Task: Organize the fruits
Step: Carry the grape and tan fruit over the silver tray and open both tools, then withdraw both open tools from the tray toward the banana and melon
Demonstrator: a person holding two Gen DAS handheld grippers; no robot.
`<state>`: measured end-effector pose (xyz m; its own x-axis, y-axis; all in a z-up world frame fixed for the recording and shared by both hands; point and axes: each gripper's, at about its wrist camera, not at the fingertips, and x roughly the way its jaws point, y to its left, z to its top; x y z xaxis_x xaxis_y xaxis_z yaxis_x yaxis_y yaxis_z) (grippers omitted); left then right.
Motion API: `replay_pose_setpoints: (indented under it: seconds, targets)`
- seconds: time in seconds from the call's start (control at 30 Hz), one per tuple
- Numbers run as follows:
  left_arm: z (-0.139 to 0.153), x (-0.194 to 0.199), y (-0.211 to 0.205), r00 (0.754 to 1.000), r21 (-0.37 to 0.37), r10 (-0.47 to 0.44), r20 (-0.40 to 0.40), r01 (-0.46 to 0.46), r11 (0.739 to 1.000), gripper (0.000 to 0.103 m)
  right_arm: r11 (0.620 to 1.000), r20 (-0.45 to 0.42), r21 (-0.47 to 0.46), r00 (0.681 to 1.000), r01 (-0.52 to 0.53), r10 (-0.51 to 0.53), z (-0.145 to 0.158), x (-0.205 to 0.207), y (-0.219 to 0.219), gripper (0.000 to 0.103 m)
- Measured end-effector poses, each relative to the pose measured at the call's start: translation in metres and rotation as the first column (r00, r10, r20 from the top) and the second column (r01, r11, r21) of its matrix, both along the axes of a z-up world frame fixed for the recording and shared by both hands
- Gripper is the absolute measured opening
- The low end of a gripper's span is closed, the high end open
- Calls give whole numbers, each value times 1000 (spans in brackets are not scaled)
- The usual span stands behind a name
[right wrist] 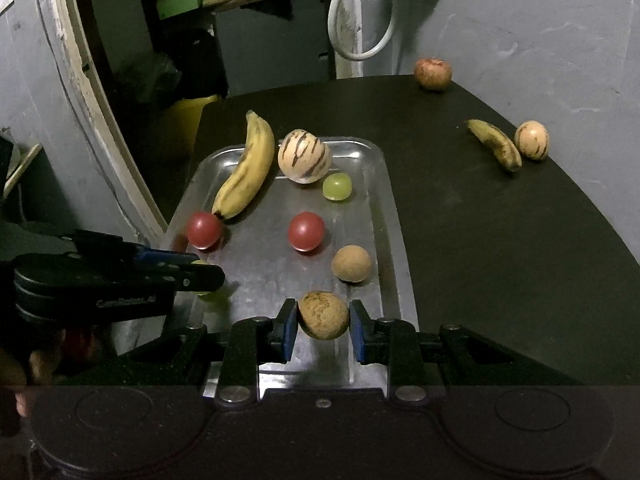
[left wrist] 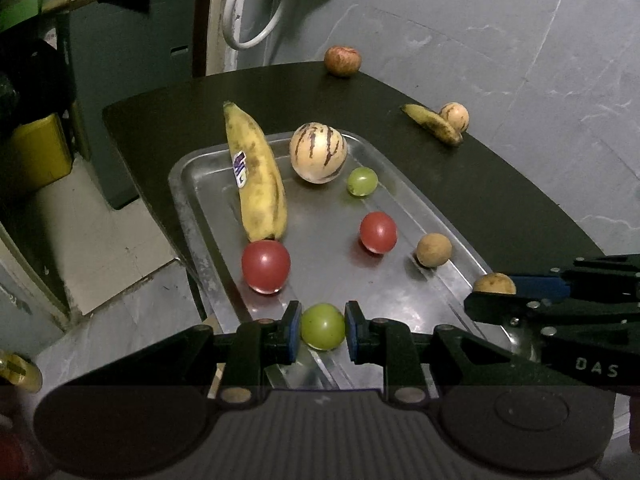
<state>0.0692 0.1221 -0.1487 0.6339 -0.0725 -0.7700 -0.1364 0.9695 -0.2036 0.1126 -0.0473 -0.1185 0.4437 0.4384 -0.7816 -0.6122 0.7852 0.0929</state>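
Fruits sit between both sets of pads: we have the left gripper around a round green grape, apparently touching. Our right gripper brackets a rough brown round fruit with slight gaps, low over the steel tray.

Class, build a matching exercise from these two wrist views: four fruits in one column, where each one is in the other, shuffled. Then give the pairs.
1. green grape
2. brown round fruit
3. small banana
4. large banana

A. on the bare table
B. between the right claw's pads
C. lying in the tray
D. between the left claw's pads

Pairs: 1-D, 2-B, 3-A, 4-C
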Motion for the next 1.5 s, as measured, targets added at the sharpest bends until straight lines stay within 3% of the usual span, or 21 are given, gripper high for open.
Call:
replay_pose_setpoints:
  seconds: [0.43,0.83,1.07,1.2,1.27,1.33,1.5]
  targets:
    - [-5,7,2,1000,21,-2,-4,2,1000,27,999,-35,-40,999,-7,5,-24,14,7,30]
    - [-3,7,0,1000,29,8,-7,-8,1000,31,1000,-11,-25,1000,-7,7,-15,10,0,38]
    - [7,3,-1,1000,29,19,18,-20,999,57,1000,10,2,1000,5,-5,0,0,-13,54]
    - [14,1,-2,999,34,28,31,-29,999,66,1000,25,17,1000,18,-18,10,-6,-21,75]
    - [18,0,-3,998,43,34,44,-36,998,78,1000,33,14,999,23,-23,15,-11,-26,82]
    - [24,-1,-4,997,49,41,58,-44,998,86,999,35,18,999,34,-34,20,-14,-31,96]
    - [32,-2,-7,995,42,64,71,-67,997,101,997,16,39,998,62,-63,29,-20,-41,102]
